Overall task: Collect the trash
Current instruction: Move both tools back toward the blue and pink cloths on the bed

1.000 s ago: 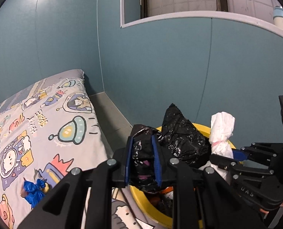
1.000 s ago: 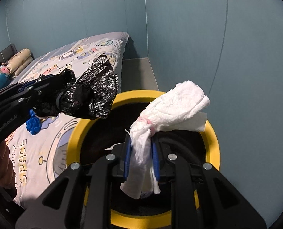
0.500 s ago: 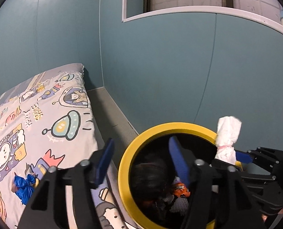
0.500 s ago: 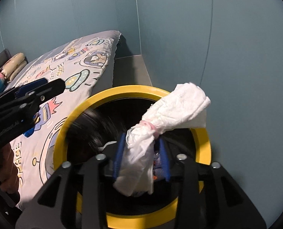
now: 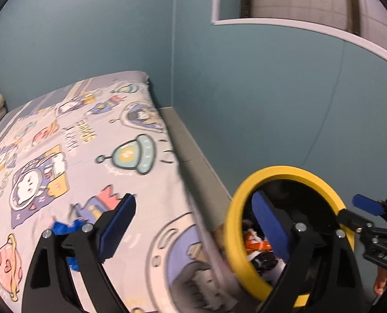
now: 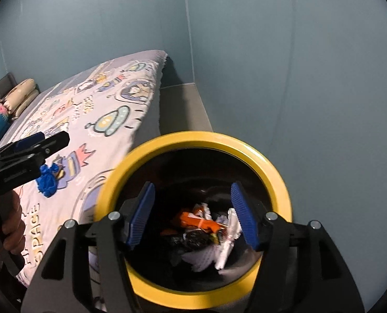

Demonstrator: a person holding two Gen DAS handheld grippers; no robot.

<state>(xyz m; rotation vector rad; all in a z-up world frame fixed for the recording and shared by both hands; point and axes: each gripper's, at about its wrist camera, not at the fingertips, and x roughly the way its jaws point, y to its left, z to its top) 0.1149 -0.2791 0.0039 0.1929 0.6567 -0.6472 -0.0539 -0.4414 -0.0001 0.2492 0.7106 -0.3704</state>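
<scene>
Both tongs, left (image 5: 191, 224) and right (image 6: 192, 215), gape empty; next, pinch the blue wad (image 6: 47, 180) on the bed (image 6: 97, 109) squarely

The left gripper (image 5: 193, 224) fills the bottom of the frame, its blue-padded jaws spread wide and empty. The yellow-rimmed bin (image 5: 245, 195) sits at lower right, orange and white trash (image 5: 257, 245) visible inside. A blue wad (image 5: 63, 228) lies on the cartoon-print bedsheet (image 5: 76, 143) at lower left, partly behind the left finger. The right gripper (image 5: 370, 214) enters from the right edge.
</scene>
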